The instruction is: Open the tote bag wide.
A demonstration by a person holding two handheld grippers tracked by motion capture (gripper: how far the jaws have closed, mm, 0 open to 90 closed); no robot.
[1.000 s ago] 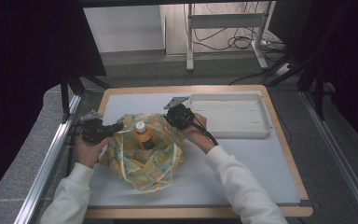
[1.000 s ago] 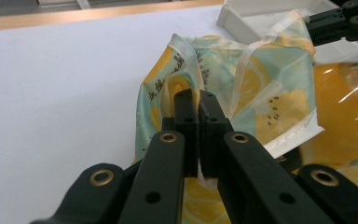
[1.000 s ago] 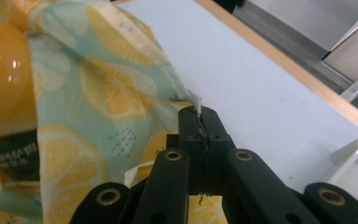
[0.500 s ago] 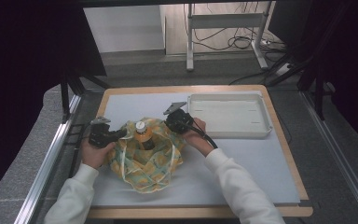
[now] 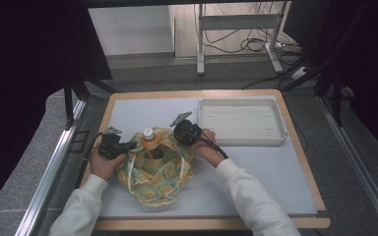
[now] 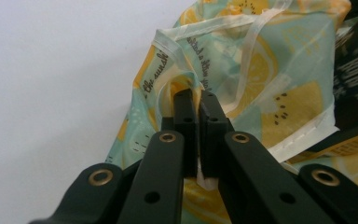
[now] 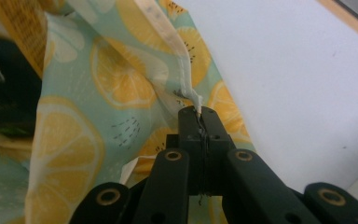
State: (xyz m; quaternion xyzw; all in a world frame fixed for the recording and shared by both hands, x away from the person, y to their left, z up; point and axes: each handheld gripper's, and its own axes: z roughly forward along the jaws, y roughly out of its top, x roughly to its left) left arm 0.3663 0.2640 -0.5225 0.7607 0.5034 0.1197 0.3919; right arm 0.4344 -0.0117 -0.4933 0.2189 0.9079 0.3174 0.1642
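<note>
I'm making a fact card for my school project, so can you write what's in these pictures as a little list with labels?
Table: wooden-edged table with a pale grey mat
Bag: lemon-patterned yellow and teal cloth bag, open at the top
Inside bag: dark bottle with a white cap and orange neck, standing upright
Left gripper: black left gripper, shut on the bag's rim
Right gripper: black right gripper, shut on the bag's white-edged rim
Tray: shallow white rectangular plastic tray, right of the bag, nothing in it
</note>
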